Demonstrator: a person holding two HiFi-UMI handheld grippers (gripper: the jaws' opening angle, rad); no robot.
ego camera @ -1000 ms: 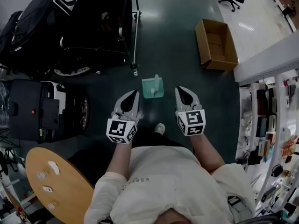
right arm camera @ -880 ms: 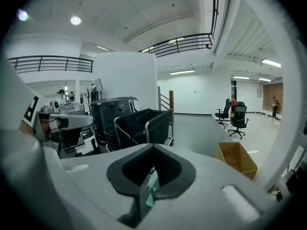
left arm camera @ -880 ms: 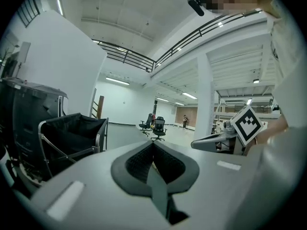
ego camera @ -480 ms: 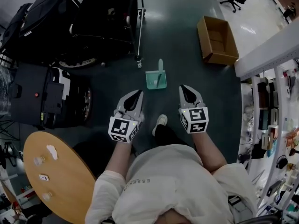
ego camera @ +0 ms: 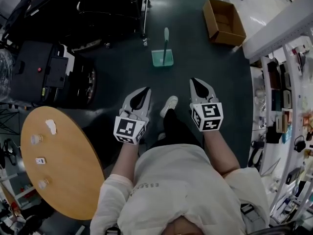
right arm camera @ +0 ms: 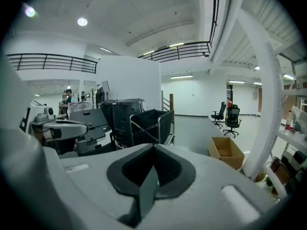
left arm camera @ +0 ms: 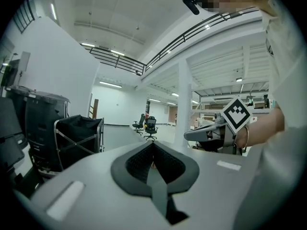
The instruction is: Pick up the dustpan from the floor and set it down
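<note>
A pale green dustpan (ego camera: pixel 162 58) lies on the dark floor, its light handle pointing away from me. Both grippers hang at waist height well short of it, with nothing in either. My left gripper (ego camera: pixel 144 91) is shut, its dark pads meeting at the tip (left arm camera: pixel 153 145). My right gripper (ego camera: pixel 196 82) is shut too, its jaws pressed together (right arm camera: pixel 153 147). The dustpan shows in neither gripper view. Each gripper shows at the edge of the other's view: the right one (left arm camera: pixel 211 131) and the left one (right arm camera: pixel 62 127).
An open cardboard box (ego camera: pixel 224 16) sits on the floor at the far right. A black fabric cart (ego camera: pixel 112 6) and a black machine (ego camera: pixel 49 72) stand at the left, a round wooden table (ego camera: pixel 58 165) at the near left, shelves (ego camera: pixel 283 106) along the right. My shoe (ego camera: pixel 169 105) is between the grippers.
The dustpan has drifted up the head view, away from both grippers, and the table has come further into view at the near left. Both grippers have stayed shut and side by side.
</note>
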